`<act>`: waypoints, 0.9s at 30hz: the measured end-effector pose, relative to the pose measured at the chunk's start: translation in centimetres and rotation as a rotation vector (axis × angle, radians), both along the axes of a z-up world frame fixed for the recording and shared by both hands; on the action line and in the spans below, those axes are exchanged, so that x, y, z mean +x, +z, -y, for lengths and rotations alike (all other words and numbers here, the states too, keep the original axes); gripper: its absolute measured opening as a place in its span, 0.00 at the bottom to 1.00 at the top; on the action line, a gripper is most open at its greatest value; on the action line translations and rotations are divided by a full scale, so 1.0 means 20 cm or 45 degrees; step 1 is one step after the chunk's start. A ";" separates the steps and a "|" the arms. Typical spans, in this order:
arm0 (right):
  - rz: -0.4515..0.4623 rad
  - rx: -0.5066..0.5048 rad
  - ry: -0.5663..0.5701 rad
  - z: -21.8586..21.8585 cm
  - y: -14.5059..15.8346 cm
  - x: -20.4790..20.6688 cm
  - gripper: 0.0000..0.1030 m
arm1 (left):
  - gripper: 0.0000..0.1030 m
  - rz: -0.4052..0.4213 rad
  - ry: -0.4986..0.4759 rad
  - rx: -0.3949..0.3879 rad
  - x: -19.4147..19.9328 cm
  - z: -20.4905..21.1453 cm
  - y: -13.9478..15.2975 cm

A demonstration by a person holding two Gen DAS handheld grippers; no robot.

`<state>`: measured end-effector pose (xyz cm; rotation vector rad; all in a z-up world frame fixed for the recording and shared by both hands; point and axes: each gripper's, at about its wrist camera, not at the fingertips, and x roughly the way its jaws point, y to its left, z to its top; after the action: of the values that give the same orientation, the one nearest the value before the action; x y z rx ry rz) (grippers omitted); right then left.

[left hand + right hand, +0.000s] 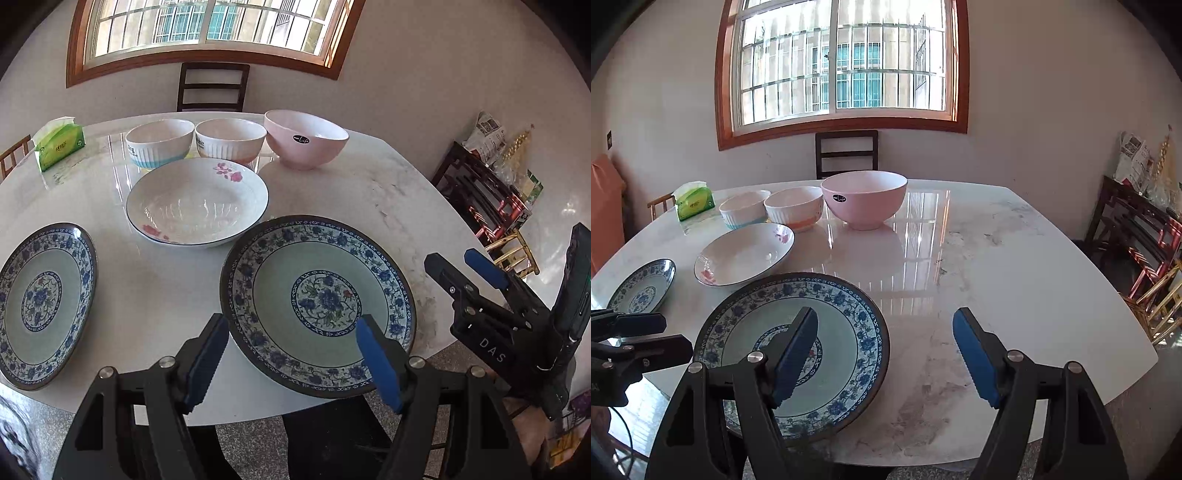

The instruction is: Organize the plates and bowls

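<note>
A large blue-flowered plate (317, 306) (849, 332) lies at the near edge of the marble table (369, 192) (979, 258). My left gripper (291, 363) (661, 334) is open and hovers over the plate's near rim, holding nothing. My right gripper (886, 356) (461, 266) is also open and empty, with one finger above the plate and the other above bare table. A second blue plate (44, 299) (642, 288) sits to the left. Behind are a white flowered deep plate (195, 203) (744, 254), two ribbed bowls (159, 142) (231, 140) and a pink bowl (306, 140) (864, 199).
A green tissue pack (59, 144) (694, 201) stands at the far left of the table. A dark chair (212, 86) (846, 151) is behind the table under the window. A cluttered dark shelf (487, 195) (1137, 229) stands along the right wall.
</note>
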<state>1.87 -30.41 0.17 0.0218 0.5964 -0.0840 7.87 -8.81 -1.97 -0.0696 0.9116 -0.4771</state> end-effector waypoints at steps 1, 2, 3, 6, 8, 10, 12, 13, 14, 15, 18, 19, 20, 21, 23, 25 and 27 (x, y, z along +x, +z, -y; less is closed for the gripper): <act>-0.007 0.002 0.001 0.01 -0.01 0.01 0.70 | 0.71 -0.017 0.000 -0.003 0.02 0.00 -0.01; -0.013 0.004 0.002 0.02 -0.01 0.02 0.70 | 0.71 -0.036 0.003 -0.001 0.03 0.01 -0.02; -0.019 0.005 0.003 0.02 -0.02 0.03 0.70 | 0.71 -0.057 0.006 -0.003 0.05 0.01 -0.03; -0.035 0.008 0.006 0.03 -0.03 0.05 0.70 | 0.71 -0.112 0.016 -0.026 0.09 0.00 -0.07; -0.048 0.010 0.008 0.04 -0.05 0.07 0.70 | 0.71 -0.143 0.024 -0.035 0.11 0.00 -0.08; -0.060 0.012 0.010 0.04 -0.06 0.09 0.70 | 0.71 -0.155 0.029 -0.041 0.13 0.00 -0.09; -0.074 0.016 0.016 0.05 -0.07 0.10 0.70 | 0.71 -0.165 0.034 -0.040 0.14 0.00 -0.10; -0.080 0.019 0.019 0.05 -0.07 0.11 0.70 | 0.71 -0.168 0.036 -0.038 0.15 0.00 -0.10; -0.089 0.021 0.023 0.05 -0.08 0.12 0.70 | 0.71 -0.173 0.040 -0.030 0.16 0.00 -0.11; -0.099 0.024 0.028 0.05 -0.09 0.13 0.70 | 0.71 -0.180 0.040 -0.026 0.16 0.01 -0.11; -0.141 0.038 0.049 0.04 -0.12 0.16 0.70 | 0.71 -0.187 0.045 -0.001 0.18 0.01 -0.13; -0.156 0.047 0.058 0.05 -0.14 0.17 0.70 | 0.71 -0.193 0.043 0.008 0.18 0.02 -0.13; -0.171 0.059 0.068 0.05 -0.15 0.18 0.70 | 0.71 -0.190 0.044 0.012 0.18 0.02 -0.13; -0.187 0.073 0.078 0.05 -0.16 0.19 0.70 | 0.71 -0.188 0.044 0.018 0.19 0.02 -0.13; -0.221 0.097 0.095 0.06 -0.19 0.22 0.70 | 0.71 -0.191 0.043 0.037 0.19 0.03 -0.13; -0.266 0.129 0.115 0.07 -0.22 0.25 0.63 | 0.71 -0.190 0.046 0.060 0.20 0.04 -0.13; -0.310 0.154 0.129 0.08 -0.25 0.28 0.57 | 0.71 -0.190 0.053 0.093 0.20 0.05 -0.13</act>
<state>7.48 -31.94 -4.89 0.0995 0.8444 0.0490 11.93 -9.90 -4.65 -0.0578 1.0715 -0.4033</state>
